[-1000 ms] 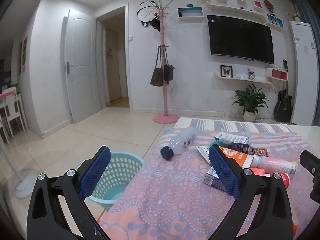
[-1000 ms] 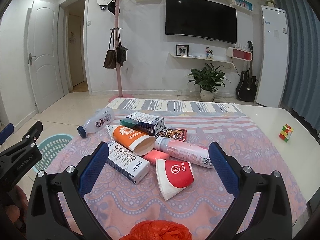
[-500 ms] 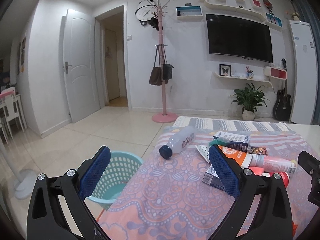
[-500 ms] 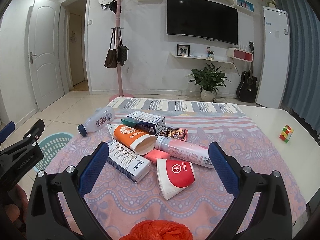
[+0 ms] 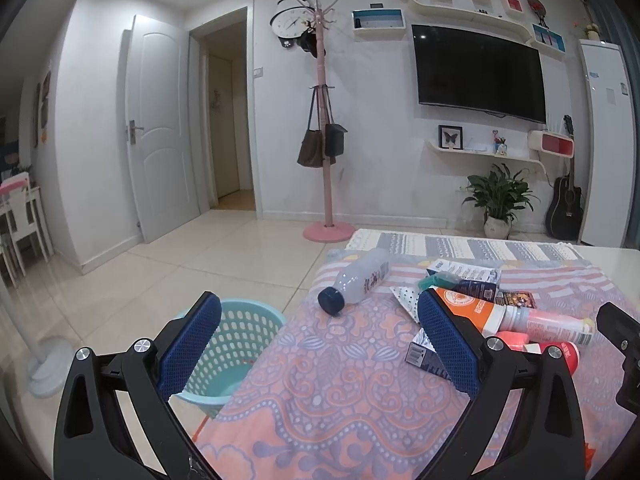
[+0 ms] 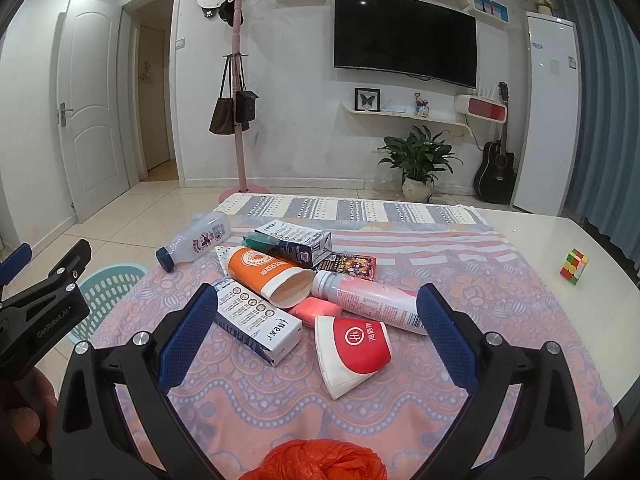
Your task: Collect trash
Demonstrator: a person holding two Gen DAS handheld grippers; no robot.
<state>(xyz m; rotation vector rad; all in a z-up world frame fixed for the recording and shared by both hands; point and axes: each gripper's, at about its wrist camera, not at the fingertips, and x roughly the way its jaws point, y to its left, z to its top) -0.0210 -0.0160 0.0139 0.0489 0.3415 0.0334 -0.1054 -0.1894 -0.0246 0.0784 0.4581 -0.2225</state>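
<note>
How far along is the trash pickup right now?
Nothing looks collected yet. The left gripper and right gripper are both open and empty. The clear bottle, orange cup, red cup, pink bottle and cartons all lie on the tablecloth. What shows of the teal basket holds nothing.

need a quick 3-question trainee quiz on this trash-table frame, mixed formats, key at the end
1. True or false: the right hand-held gripper is shut on the red-and-white paper cup.
2. Multiple choice: where is the teal plastic laundry-style basket? A) on the patterned pink tablecloth B) on the floor beside the table's left edge C) under the wall TV
3. Fill in: the clear plastic bottle with the dark blue cap is lying on its ____.

Key: 1 false, both it and the left hand-held gripper are open and empty; 2 B; 3 side.
</note>
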